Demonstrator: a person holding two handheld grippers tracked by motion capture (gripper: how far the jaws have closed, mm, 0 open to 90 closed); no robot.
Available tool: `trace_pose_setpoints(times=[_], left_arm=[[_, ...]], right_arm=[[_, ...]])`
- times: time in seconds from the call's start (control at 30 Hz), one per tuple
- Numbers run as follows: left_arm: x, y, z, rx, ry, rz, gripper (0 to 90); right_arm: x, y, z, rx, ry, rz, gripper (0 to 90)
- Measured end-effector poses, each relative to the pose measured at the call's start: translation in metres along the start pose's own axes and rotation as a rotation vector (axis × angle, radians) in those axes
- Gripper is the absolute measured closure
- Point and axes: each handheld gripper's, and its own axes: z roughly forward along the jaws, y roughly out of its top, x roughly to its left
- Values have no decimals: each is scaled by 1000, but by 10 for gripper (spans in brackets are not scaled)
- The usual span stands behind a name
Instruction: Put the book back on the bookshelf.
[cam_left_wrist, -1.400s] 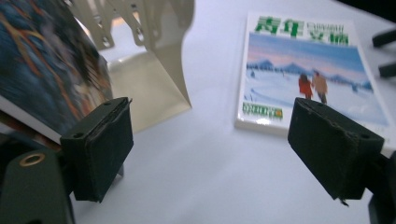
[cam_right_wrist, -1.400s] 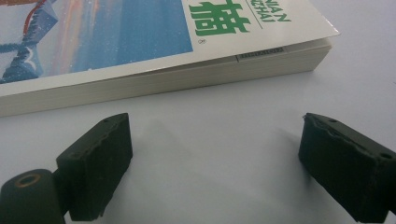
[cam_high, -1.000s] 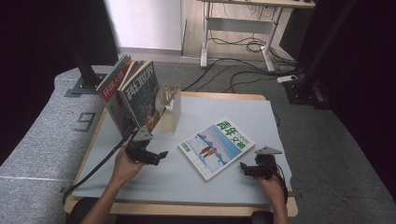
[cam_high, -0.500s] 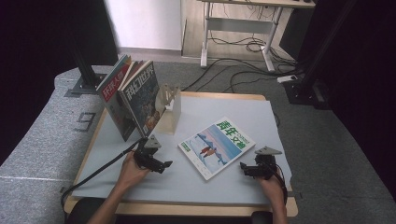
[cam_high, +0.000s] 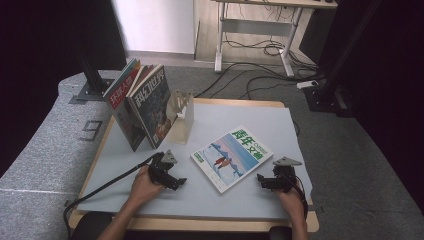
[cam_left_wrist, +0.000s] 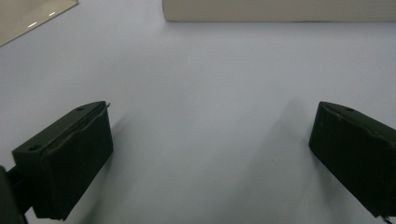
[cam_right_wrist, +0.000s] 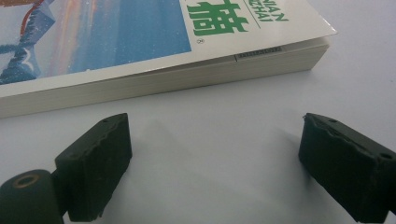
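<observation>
A magazine (cam_high: 232, 157) with a blue cover and green characters lies flat on the pale table (cam_high: 250, 205), turned at an angle. My left gripper (cam_high: 176, 182) rests low on the table just left of it, jaws wide apart with nothing between them; in the left gripper view its jaws (cam_left_wrist: 212, 154) frame bare table surface. My right gripper (cam_high: 261, 180) sits on the table just right of the magazine, open and empty. In the right gripper view the magazine (cam_right_wrist: 140, 46) lies just past the open jaws (cam_right_wrist: 215, 163), page edges toward them.
Two more magazines (cam_high: 137, 107) stand leaning against a pale wooden holder (cam_high: 181, 117) at the table's back left. A black cable (cam_high: 107, 185) trails from the left gripper over the table's front left edge. Floor cables and desk legs lie beyond the table.
My left gripper has come down and toward the front of the table, settling low beside the magazine's left corner. The right gripper and the magazine have stayed put.
</observation>
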Motion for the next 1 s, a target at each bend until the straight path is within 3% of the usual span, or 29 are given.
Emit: trace_pose_setpoints(times=[0.67, 1.0], left_arm=[[1, 0, 0, 1, -7, 2, 0], [7, 5, 0, -15, -84, -31, 0]], right_arm=[[0, 1, 0, 4, -1, -2, 91], [0, 1, 0, 6, -2, 3, 76]])
